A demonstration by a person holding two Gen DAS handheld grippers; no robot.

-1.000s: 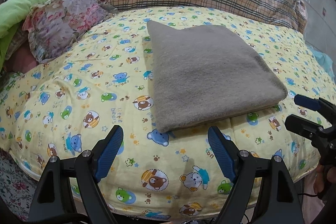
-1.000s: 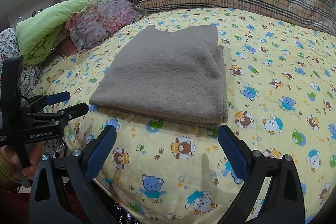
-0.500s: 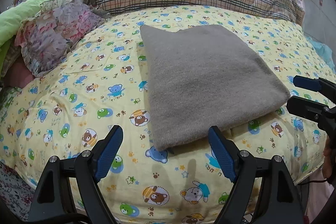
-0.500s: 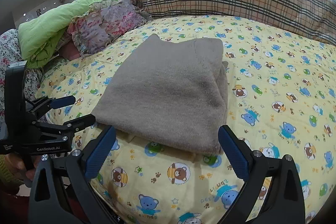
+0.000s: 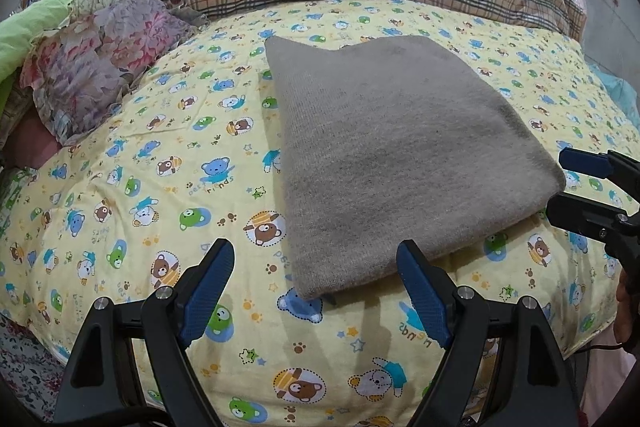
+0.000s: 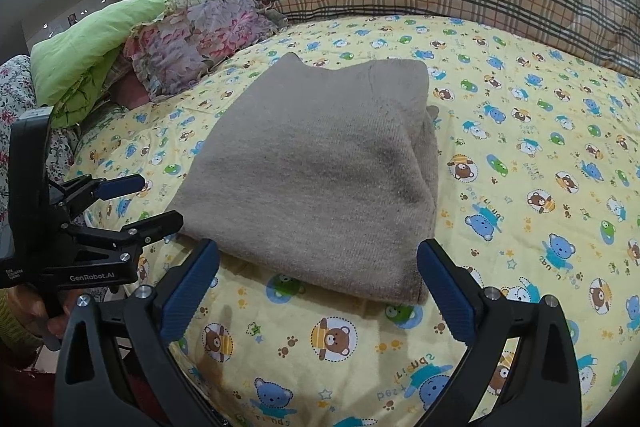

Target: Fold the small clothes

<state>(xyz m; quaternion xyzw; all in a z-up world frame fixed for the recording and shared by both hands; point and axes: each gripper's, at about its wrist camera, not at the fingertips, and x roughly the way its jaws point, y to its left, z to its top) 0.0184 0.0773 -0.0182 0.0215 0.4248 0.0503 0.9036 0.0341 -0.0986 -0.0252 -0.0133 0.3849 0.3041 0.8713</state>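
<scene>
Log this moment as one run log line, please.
stage: approach | folded grey knitted garment: flat on yellow bear-print quilt | left gripper: open, empty, near corner | right gripper: open, empty, near edge

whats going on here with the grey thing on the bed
A person holds a two-finger gripper in each hand over a grey knit garment lying folded on a yellow bear-print bedcover. The left gripper and the right gripper are both open and empty, poised at the garment's near edge, neither touching it.
</scene>
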